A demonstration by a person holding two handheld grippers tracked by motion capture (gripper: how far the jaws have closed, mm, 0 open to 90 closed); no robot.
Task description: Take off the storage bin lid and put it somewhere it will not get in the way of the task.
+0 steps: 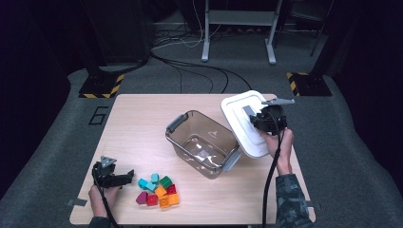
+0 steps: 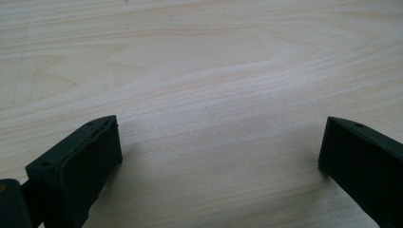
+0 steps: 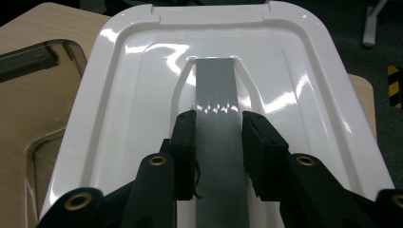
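A white box lid point(image 1: 244, 123) with a grey handle strip point(image 3: 217, 99) is lifted at the right of the table, held by my right gripper point(image 3: 218, 124), whose jaws are shut on the grey handle. The lid point(image 3: 119, 95) hangs beside the open clear plastic bin point(image 1: 202, 142), over its right end. My left gripper point(image 1: 124, 178) rests low at the table's front left with its jaws wide open and nothing between them; bare wood point(image 2: 214, 95) lies under its fingers point(image 2: 90, 156). A pile of several coloured blocks point(image 1: 158, 190) sits just right of it.
The clear bin stands in the middle of the wooden table point(image 1: 138, 123) with grey latches point(image 1: 177, 122) at both ends. Beyond the table are black stands with yellow-black tape point(image 1: 100, 88), cables on the floor point(image 1: 190, 66) and a metal frame point(image 1: 237, 28).
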